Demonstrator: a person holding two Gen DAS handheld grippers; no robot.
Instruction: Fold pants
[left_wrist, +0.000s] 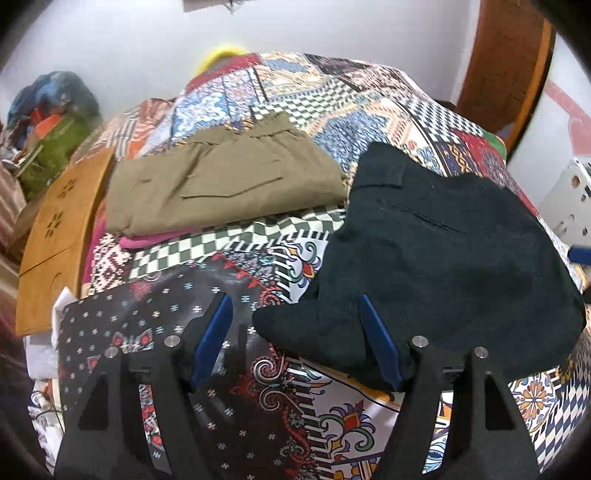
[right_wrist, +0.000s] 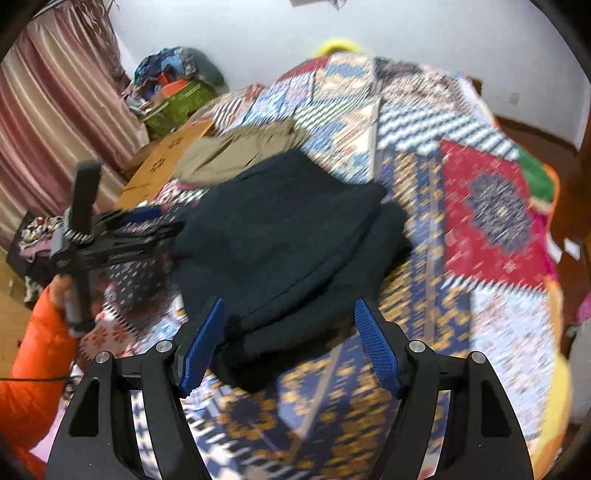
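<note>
Folded black pants (left_wrist: 436, 258) lie on the patterned bedspread (left_wrist: 229, 387); they also show in the right wrist view (right_wrist: 280, 236), where the picture is motion-blurred. My left gripper (left_wrist: 295, 343) is open, and its right pad overlaps the pants' near left corner in the view. In the right wrist view the left gripper (right_wrist: 147, 225) sits at the pants' left edge. My right gripper (right_wrist: 288, 343) is open just above the pants' near edge, holding nothing. Folded olive pants (left_wrist: 225, 188) lie further back on a pink garment (left_wrist: 147, 242).
A brown cardboard box (left_wrist: 59, 240) stands at the bed's left edge. A pile of bags (right_wrist: 177, 92) sits by the striped curtain (right_wrist: 62, 103). A wooden headboard (left_wrist: 506, 66) rises at the back right. The person's orange sleeve (right_wrist: 33, 369) is at lower left.
</note>
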